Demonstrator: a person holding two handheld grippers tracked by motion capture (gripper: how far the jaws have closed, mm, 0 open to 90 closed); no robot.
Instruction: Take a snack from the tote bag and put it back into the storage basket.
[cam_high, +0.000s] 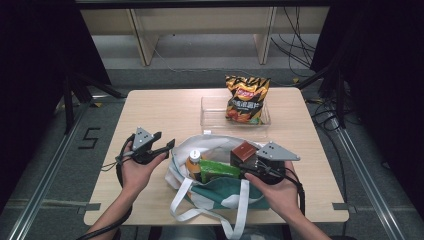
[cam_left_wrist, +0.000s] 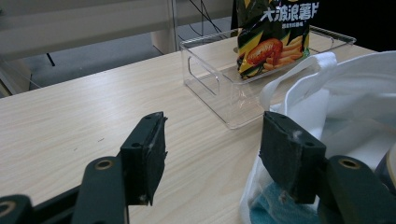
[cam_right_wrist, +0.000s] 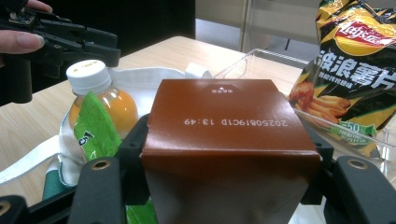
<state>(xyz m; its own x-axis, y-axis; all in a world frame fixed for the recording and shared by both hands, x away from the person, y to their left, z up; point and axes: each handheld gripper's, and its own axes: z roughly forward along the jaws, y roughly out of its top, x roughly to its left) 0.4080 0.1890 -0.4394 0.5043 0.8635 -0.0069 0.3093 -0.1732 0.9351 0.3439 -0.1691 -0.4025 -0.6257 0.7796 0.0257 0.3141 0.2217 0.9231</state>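
The right gripper (cam_right_wrist: 224, 186) grips the brown box (cam_right_wrist: 229, 135) above the bag (cam_high: 220, 192), left gripper (cam_left_wrist: 212, 154) open and empty; next, lifting it toward the clear bin (cam_high: 212, 117) at the table's far edge.

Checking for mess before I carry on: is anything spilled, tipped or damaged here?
Nothing stands out. The chip bag stands upright in the clear bin, and the bottle sits capped in the tote bag. No spill on the table.

Light: I see the table (cam_high: 165, 112) evenly lit from overhead, surroundings dark.
Glare: sheen on the brown box (cam_right_wrist: 224, 126).
Focus: my gripper views blur near jaws.
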